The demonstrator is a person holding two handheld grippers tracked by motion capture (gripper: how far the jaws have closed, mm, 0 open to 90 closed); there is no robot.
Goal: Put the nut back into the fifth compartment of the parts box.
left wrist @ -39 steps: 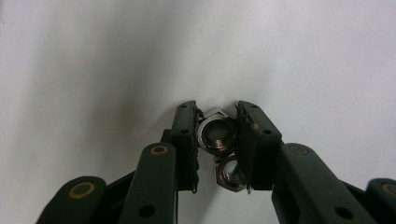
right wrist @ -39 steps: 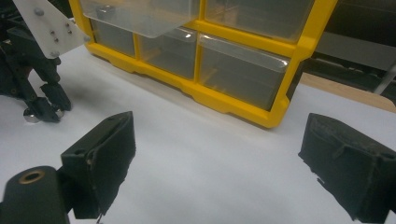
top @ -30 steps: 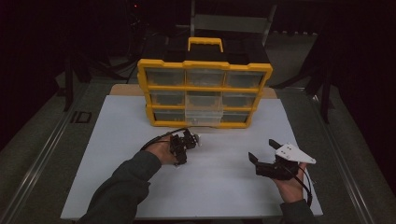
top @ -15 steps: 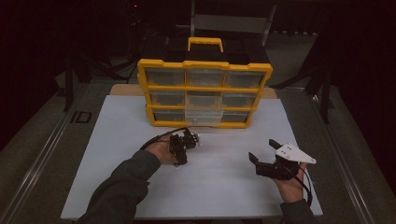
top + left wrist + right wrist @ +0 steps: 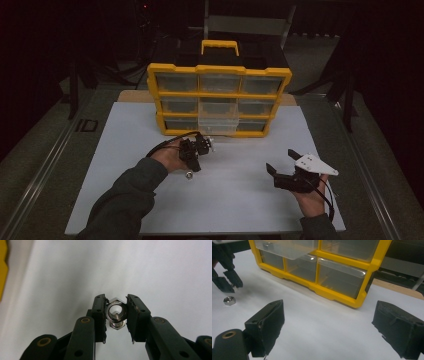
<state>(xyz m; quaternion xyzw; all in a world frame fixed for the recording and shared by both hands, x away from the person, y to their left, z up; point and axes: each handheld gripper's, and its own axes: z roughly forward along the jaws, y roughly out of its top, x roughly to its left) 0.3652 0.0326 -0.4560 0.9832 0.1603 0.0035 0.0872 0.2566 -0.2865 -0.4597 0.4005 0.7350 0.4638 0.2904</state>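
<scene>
Steel hex nut [image 5: 115, 308] clamped between the left gripper's [image 5: 115, 315] black jaws, a second nut [image 5: 117, 324] just beneath (right gripper [image 5: 328, 327] spread wide, empty).

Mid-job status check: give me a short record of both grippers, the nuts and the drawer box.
left gripper: jaws shut on a nut, held above the mat
second nut: loose on the white mat, just under the left gripper
right gripper: jaws open, nothing between them, off to the right over the mat
drawer box: yellow, at the mat's far edge
open drawer: bottom row, middle, pulled out
</scene>
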